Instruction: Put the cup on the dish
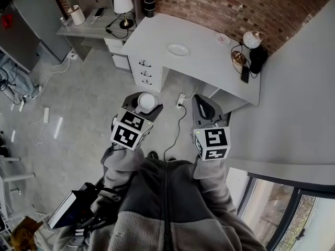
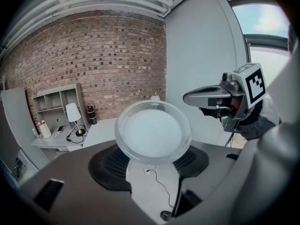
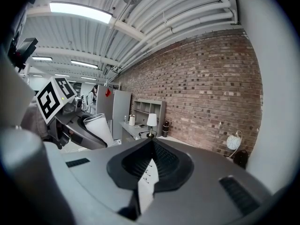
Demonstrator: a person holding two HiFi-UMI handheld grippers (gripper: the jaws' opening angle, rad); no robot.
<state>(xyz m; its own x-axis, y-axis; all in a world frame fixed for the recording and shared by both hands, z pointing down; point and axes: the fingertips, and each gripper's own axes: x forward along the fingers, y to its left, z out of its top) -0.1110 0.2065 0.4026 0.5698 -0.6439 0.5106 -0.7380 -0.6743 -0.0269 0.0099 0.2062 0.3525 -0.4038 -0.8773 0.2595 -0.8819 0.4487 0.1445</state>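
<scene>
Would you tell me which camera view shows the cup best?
The left gripper view: the cup fills the centre, clamped between the jaws. The right gripper view shows its side; the head view, small, from above.

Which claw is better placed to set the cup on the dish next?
Left. The left claw grips the cup, and the dish lies bare on the desk ahead. The right claw is shut on nothing, so it would have to take the cup first.
</scene>
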